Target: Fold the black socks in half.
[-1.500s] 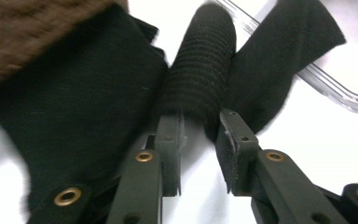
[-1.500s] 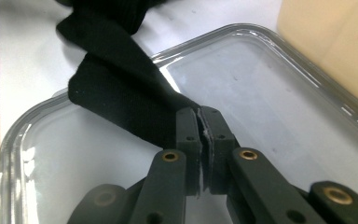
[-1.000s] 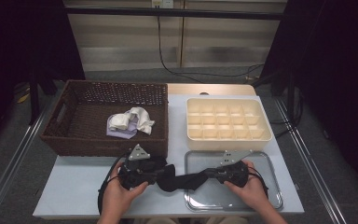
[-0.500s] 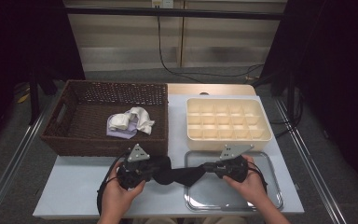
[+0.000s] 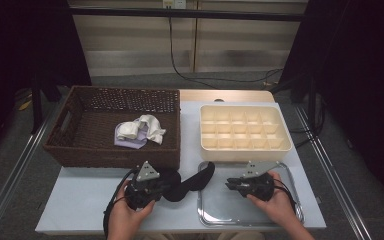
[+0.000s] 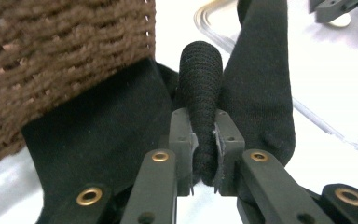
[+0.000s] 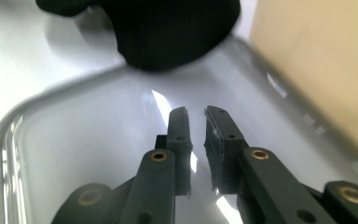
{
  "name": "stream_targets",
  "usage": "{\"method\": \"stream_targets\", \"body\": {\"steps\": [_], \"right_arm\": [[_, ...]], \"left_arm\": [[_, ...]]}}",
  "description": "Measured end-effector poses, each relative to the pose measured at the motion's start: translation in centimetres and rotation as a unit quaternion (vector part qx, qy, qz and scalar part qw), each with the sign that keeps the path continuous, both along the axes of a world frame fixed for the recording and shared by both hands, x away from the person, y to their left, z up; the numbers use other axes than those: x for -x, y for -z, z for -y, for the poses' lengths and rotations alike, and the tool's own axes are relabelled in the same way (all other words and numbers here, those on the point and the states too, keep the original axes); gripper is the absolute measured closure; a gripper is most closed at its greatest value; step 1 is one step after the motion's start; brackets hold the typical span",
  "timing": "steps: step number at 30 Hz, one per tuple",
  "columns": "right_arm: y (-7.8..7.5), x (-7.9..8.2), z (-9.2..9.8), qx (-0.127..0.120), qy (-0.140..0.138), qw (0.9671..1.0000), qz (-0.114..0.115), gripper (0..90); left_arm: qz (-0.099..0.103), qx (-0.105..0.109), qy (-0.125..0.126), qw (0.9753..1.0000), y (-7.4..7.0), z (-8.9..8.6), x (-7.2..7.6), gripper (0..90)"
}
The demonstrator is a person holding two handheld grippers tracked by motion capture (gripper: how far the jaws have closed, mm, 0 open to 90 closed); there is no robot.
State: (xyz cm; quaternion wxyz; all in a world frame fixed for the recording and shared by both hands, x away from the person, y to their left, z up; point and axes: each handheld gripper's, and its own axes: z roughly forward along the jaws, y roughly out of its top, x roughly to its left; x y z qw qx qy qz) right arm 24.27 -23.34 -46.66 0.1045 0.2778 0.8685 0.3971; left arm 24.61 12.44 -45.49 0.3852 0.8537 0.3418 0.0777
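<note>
A black sock (image 5: 192, 181) lies on the white table in front of the basket, its free end reaching over the corner of the metal tray (image 5: 230, 212). My left gripper (image 5: 162, 187) is shut on a fold of the sock (image 6: 200, 65), which stands up between the jaws of the left gripper (image 6: 199, 115). My right gripper (image 5: 229, 185) hovers over the tray, apart from the sock. In the right gripper view the right gripper (image 7: 196, 114) has a narrow gap between its jaws with nothing in it, and the sock (image 7: 168, 32) lies ahead at the tray's (image 7: 98, 140) rim.
A brown wicker basket (image 5: 110, 152) at the back left holds white and lilac cloths (image 5: 140, 129); its wall (image 6: 51, 56) is close beside my left gripper. A cream compartment box (image 5: 245, 130) stands behind the tray, close to my right gripper (image 7: 317, 70).
The right gripper has let go of the sock and drawn back to the right over the tray. The sock's freed end has dropped onto the tray's corner. The left gripper keeps its hold.
</note>
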Motion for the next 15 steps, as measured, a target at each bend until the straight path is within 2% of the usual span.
{"method": "stream_targets", "body": {"steps": [2, 5, 8, 13, 15], "right_arm": [[0.0, 0.2, 0.8, -0.003, 0.011, 0.9999, -0.003, 76.9], [-0.8, -0.4, 1.2, -0.022, 0.025, 0.9995, 0.000, 72.8], [-1.8, -1.7, 0.3, -0.037, 0.025, 0.9990, 0.007, 69.8], [-3.0, -3.6, -2.3, -0.052, 0.036, 0.9978, 0.018, 68.0], [-3.4, -4.4, -3.0, -0.074, 0.045, 0.9962, 0.014, 66.9]], "left_arm": [[-0.002, 0.002, 0.000, 1.0000, 0.2, 0.0, 0.2, 80.4], [0.000, -0.001, 0.001, 1.0000, 0.1, 0.0, 0.3, 80.1], [0.002, -0.007, 0.005, 1.0000, 0.1, 0.1, 0.4, 80.0], [0.004, -0.011, 0.010, 0.9999, 0.1, 0.2, 0.5, 79.6], [0.006, -0.008, 0.007, 0.9999, 0.2, 0.2, 0.5, 79.4]]}}
